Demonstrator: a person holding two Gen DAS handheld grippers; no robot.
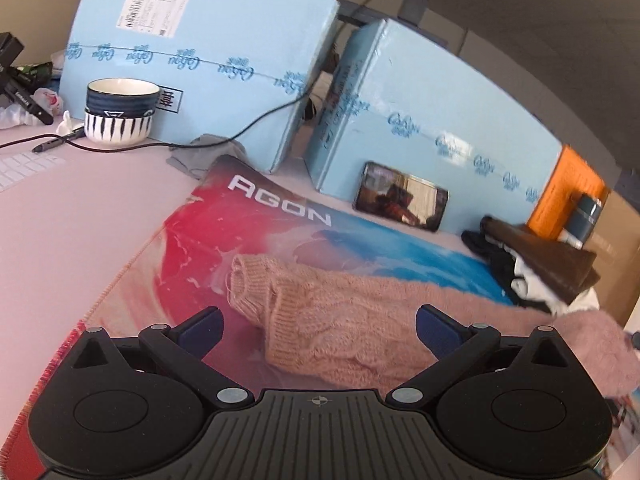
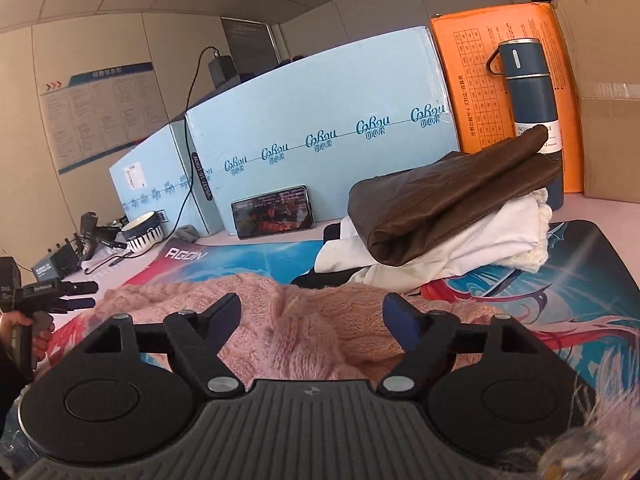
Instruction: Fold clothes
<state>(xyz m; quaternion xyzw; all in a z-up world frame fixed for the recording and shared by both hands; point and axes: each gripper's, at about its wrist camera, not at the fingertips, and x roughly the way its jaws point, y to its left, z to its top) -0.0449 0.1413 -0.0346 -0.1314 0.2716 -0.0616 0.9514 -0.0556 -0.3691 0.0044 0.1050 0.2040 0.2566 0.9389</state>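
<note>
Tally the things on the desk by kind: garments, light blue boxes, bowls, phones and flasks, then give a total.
Garments: 3 (pink sweater, brown garment, white garment)
Light blue boxes: 2 ()
Bowls: 2, stacked ()
Phones: 1
Flasks: 1
Total: 9

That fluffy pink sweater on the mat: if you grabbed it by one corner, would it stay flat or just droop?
The pink sweater would probably droop: it already lies in soft, rumpled folds. Its loose, fuzzy knit suggests it is light and may stretch. It likely drags rather than slides across the printed mat.
</note>
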